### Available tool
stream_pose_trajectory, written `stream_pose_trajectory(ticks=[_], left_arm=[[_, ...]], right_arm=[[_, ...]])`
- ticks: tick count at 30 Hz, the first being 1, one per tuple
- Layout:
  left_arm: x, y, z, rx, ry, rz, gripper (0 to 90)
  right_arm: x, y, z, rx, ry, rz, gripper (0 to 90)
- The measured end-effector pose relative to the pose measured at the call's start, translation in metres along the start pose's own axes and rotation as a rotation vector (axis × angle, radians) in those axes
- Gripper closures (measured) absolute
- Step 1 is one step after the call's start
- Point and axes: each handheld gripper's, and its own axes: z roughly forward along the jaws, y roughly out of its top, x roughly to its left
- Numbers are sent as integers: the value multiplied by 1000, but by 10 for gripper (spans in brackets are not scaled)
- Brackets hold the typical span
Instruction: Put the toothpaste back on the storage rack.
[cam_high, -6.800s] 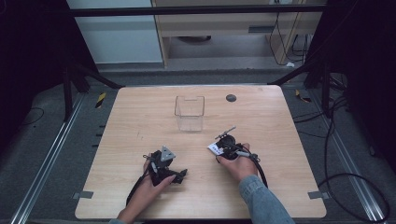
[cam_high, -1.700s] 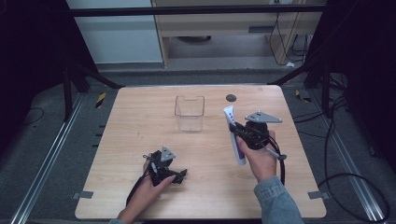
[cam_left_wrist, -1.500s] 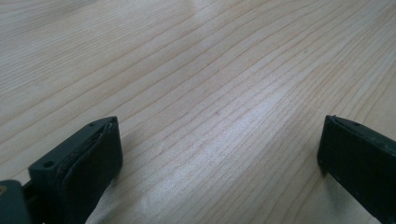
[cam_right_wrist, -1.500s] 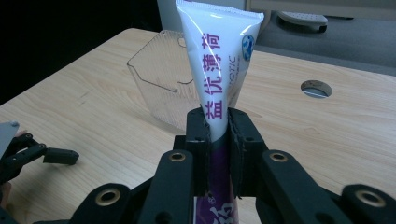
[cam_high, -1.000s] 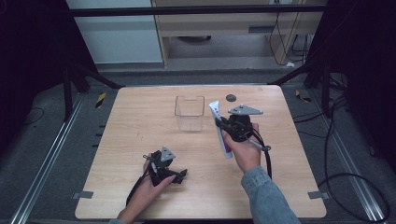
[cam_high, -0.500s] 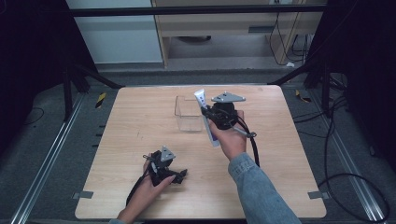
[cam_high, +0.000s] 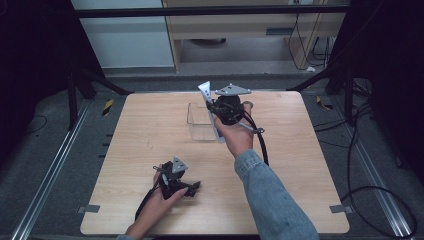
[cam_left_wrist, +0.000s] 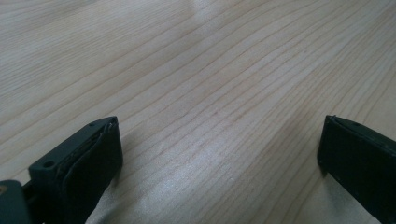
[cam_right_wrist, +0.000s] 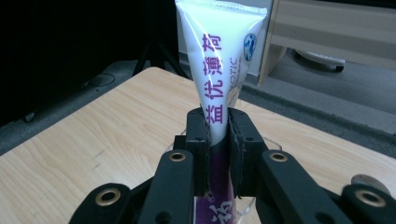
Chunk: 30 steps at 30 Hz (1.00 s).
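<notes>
While the left gripper (cam_high: 192, 186) rests at the near left of the table (cam_high: 310, 150) with jaws spread wide and nothing between them, the clear container (cam_high: 199, 121) stands far centre, apparently empty. To its right, the right gripper (cam_high: 214, 107) clamps the white tube (cam_high: 205, 92) upright over the container's right edge. Pickup appears complete; lowering the tube in and releasing it remain.

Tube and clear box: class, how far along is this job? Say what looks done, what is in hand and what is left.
Done: the right gripper is shut on the white tube, lifted off the table. In hand: the tube hangs upright at the clear box, its lower end beside the box's right wall. Left: probably lowering the tube into the box and letting go. The left gripper rests open on the table.
</notes>
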Motion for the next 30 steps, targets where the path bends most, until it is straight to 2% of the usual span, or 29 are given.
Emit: stream_pose_trajectory(ticks=[9,21,30], left_arm=[[0,0,0,0,1,1,0],[0,0,0,2,0,1,0],[0,0,0,2,0,2,0]], right_arm=[[5,17,12,-23,-1,-20,798],[-6,32,39,-40,-27,11,798],[-11,46,55,-54,-47,-2,799]])
